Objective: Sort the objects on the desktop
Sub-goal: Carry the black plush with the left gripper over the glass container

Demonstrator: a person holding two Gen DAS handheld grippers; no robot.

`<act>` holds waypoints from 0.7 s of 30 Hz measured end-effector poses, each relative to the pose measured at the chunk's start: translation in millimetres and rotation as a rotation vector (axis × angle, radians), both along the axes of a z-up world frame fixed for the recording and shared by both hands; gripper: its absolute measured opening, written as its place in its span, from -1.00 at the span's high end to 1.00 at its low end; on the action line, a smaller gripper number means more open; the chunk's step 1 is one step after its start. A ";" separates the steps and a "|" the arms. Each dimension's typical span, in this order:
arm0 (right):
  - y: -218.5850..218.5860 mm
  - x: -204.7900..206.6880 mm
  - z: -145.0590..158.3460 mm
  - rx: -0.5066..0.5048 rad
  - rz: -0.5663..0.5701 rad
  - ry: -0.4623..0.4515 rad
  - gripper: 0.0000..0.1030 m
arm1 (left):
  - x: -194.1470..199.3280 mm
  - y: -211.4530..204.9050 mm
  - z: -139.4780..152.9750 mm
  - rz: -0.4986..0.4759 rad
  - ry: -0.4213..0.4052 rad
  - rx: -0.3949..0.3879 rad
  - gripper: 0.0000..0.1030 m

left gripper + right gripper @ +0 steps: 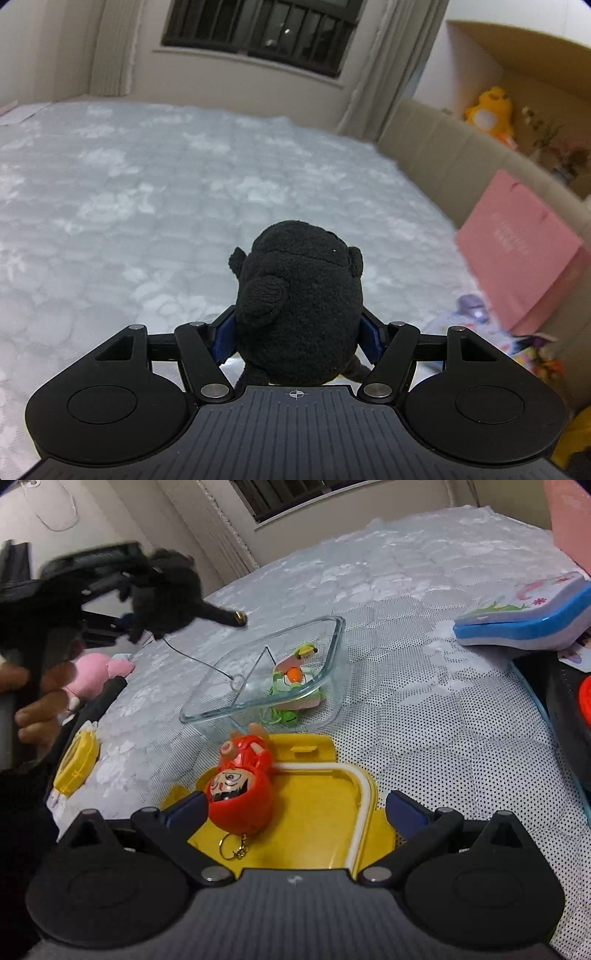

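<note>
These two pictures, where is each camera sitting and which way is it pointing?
Left wrist: rides on the left gripper, looking across the bed toward a window; its fingers clamp a black plush toy.
Right wrist: rides on the open right gripper, looking over a red figure keychain, yellow lid and glass dish; a hand shows.
Shared: bed, black plush toy.

Doll [240, 794]: lies on the lid [314, 834] (near edge).
Bowl [332, 642]: just behind the lid.
Small toy [293, 675]: in the bowl.
Tin [524, 616]: far right.
</note>
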State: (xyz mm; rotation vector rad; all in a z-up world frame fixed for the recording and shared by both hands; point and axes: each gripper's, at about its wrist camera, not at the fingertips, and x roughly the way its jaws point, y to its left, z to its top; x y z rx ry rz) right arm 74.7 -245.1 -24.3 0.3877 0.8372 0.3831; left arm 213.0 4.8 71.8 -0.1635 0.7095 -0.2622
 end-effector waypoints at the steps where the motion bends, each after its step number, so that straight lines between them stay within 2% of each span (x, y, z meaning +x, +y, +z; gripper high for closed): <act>1: 0.5 0.0 -0.3 -0.003 0.000 0.000 -1.00 | 2.7 0.7 -5.9 0.021 0.006 0.031 -0.36; 3: 1.4 -0.1 -1.0 -0.009 0.000 0.001 -1.00 | 4.9 5.9 -13.6 0.054 0.006 0.074 -0.37; 8: 4.1 4.0 -1.6 -0.027 -0.001 -0.005 -1.00 | 0.3 20.7 -16.2 0.081 0.004 0.111 -0.38; 13: 10.4 3.6 -2.1 0.003 0.033 0.003 -1.00 | -3.6 6.7 -20.0 0.077 -0.014 0.243 -0.39; 17: 13.0 0.2 2.4 -0.005 0.036 -0.028 -1.00 | 2.6 -6.8 -31.9 0.032 0.049 0.280 -0.44; 20: 11.6 -1.5 5.3 0.009 0.032 -0.045 -1.00 | 4.9 -13.9 -42.9 0.010 0.079 0.301 -0.53; 21: 11.0 -1.6 5.4 0.014 0.032 -0.046 -1.00 | 4.6 -15.7 -44.7 0.007 0.078 0.308 -0.63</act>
